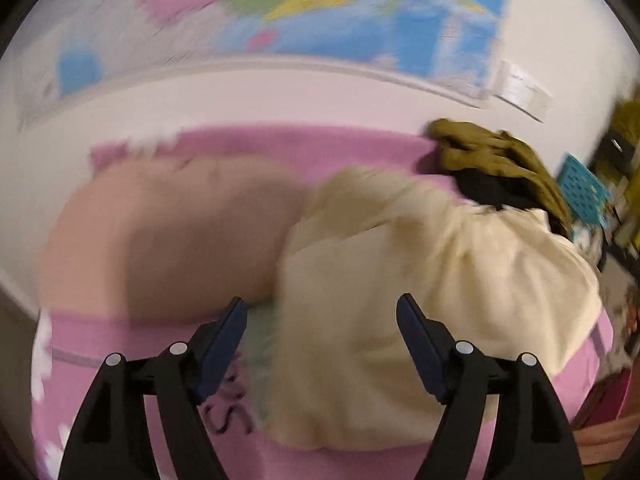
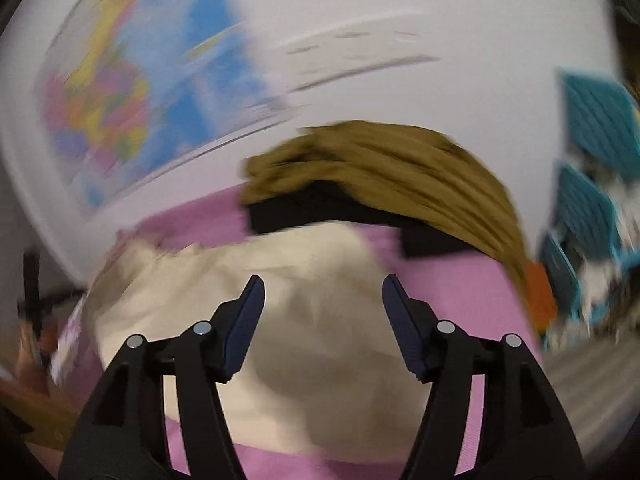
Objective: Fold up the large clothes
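Observation:
A cream garment (image 1: pixel 420 280) lies crumpled on a pink bed cover (image 1: pixel 280 148); it also shows in the right wrist view (image 2: pixel 304 320). My left gripper (image 1: pixel 322 308) is open and empty above the garment's left part. My right gripper (image 2: pixel 323 286) is open and empty above the garment's middle. A peach-coloured cloth or pillow (image 1: pixel 180 232) lies left of the cream garment. Both views are blurred by motion.
An olive garment (image 2: pixel 392 168) lies on a black one (image 2: pixel 320 208) at the back of the bed by the white wall. A world map (image 1: pixel 300 12) hangs on the wall. Teal crates (image 2: pixel 592 152) stand to the right.

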Tool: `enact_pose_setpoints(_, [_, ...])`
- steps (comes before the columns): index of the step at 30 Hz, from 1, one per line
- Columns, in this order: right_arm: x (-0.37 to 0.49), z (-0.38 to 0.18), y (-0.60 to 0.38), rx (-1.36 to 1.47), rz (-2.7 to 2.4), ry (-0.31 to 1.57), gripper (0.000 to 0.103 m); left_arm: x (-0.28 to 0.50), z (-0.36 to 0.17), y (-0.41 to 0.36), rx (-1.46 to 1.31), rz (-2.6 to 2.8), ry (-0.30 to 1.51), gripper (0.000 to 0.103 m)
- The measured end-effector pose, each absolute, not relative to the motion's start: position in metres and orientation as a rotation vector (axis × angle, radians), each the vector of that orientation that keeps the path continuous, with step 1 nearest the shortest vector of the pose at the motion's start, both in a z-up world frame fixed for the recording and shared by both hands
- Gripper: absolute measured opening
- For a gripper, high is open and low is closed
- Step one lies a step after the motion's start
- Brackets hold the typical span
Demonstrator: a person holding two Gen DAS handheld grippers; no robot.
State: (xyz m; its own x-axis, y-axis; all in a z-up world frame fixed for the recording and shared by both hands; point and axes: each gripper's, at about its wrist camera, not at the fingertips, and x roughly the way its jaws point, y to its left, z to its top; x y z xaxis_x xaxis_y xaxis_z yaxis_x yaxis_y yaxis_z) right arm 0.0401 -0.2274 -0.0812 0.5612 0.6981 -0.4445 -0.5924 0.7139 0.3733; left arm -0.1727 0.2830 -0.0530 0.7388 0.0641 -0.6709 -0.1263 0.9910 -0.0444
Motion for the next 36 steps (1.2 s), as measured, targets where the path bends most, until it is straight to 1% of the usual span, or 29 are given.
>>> enact_pose_setpoints(2, [0.038, -0.072, -0.187, 0.130, 0.865, 0.611, 0.061, -0.160, -0.051, 0.262, -0.011, 0.082, 0.737, 0.074])
enact_pose_setpoints(5, [0.039, -0.079, -0.128, 0.045, 0.966, 0.659, 0.060, -0.128, -0.065, 0.236, 0.073, 0.050, 0.796, 0.073])
enact_pose_setpoints(7, [0.044, -0.092, -0.096, -0.006, 0.997, 0.709, 0.061, -0.105, -0.077, 0.228, 0.087, 0.054, 0.847, 0.067])
enact_pose_setpoints(8, [0.048, -0.100, -0.084, 0.000, 1.023, 0.742, 0.059, -0.095, -0.082, 0.226, 0.102, 0.072, 0.858, 0.066])
enact_pose_setpoints(9, [0.053, -0.107, -0.074, -0.017, 1.009, 0.763, 0.056, -0.086, -0.087, 0.226, 0.111, 0.094, 0.868, 0.059])
enact_pose_setpoints(10, [0.053, -0.112, -0.071, -0.047, 0.981, 0.765, 0.040, -0.083, -0.091, 0.227, 0.113, 0.105, 0.879, 0.055])
enact_pose_setpoints(11, [0.056, -0.117, -0.069, -0.072, 0.960, 0.763, 0.025, -0.079, -0.094, 0.230, 0.107, 0.113, 0.890, 0.053])
enact_pose_setpoints(12, [0.060, -0.119, -0.066, -0.077, 0.949, 0.762, 0.020, -0.073, -0.096, 0.231, 0.100, 0.114, 0.894, 0.051])
enact_pose_setpoints(13, [0.062, -0.120, -0.066, -0.065, 0.947, 0.760, 0.011, -0.070, -0.097, 0.234, 0.083, 0.111, 0.895, 0.048])
enact_pose_setpoints(14, [0.064, -0.117, -0.067, -0.050, 0.945, 0.751, 0.005, -0.069, -0.095, 0.236, 0.070, 0.113, 0.894, 0.045])
enact_pose_setpoints(16, [0.064, -0.105, -0.067, -0.051, 0.926, 0.697, 0.003, -0.060, -0.092, 0.244, 0.018, 0.115, 0.895, 0.035])
enact_pose_setpoints(18, [0.063, -0.081, -0.068, -0.022, 0.906, 0.599, 0.003, -0.055, -0.087, 0.250, -0.033, 0.118, 0.888, 0.030])
enact_pose_setpoints(20, [0.063, -0.070, -0.067, -0.011, 0.883, 0.529, 0.003, -0.052, -0.081, 0.256, -0.076, 0.117, 0.868, 0.030])
enact_pose_setpoints(21, [0.064, -0.070, -0.063, -0.031, 0.875, 0.515, 0.003, -0.050, -0.082, 0.260, -0.086, 0.124, 0.867, 0.033])
enact_pose_setpoints(23, [0.074, -0.089, -0.047, -0.114, 0.859, 0.594, 0.003, -0.048, -0.090, 0.261, -0.074, 0.141, 0.882, 0.042])
enact_pose_setpoints(24, [0.080, -0.105, -0.040, -0.144, 0.854, 0.654, 0.003, -0.047, -0.096, 0.263, -0.076, 0.146, 0.895, 0.049])
enact_pose_setpoints(25, [0.084, -0.116, -0.039, -0.155, 0.851, 0.689, 0.003, -0.046, -0.101, 0.267, -0.082, 0.144, 0.900, 0.052])
enact_pose_setpoints(27, [0.090, -0.128, -0.041, -0.120, 0.858, 0.726, 0.002, -0.049, -0.103, 0.267, -0.078, 0.132, 0.889, 0.053])
enact_pose_setpoints(28, [0.089, -0.127, -0.046, -0.093, 0.866, 0.722, 0.005, -0.051, -0.101, 0.267, -0.077, 0.136, 0.881, 0.054])
enact_pose_setpoints(29, [0.089, -0.123, -0.053, -0.069, 0.864, 0.716, 0.016, -0.053, -0.100, 0.266, -0.073, 0.140, 0.876, 0.054])
enact_pose_setpoints(30, [0.087, -0.119, -0.058, -0.051, 0.861, 0.709, 0.023, -0.056, -0.098, 0.263, -0.063, 0.142, 0.861, 0.056])
enact_pose_setpoints(31, [0.082, -0.115, -0.066, -0.021, 0.872, 0.695, 0.037, -0.060, -0.096, 0.261, -0.053, 0.143, 0.849, 0.060])
enact_pose_setpoints(32, [0.078, -0.111, -0.074, -0.001, 0.879, 0.683, 0.041, -0.063, -0.094, 0.259, -0.042, 0.150, 0.838, 0.062])
enact_pose_setpoints(36, [0.064, -0.100, -0.114, 0.109, 0.900, 0.658, 0.041, -0.084, -0.088, 0.250, -0.002, 0.156, 0.788, 0.070])
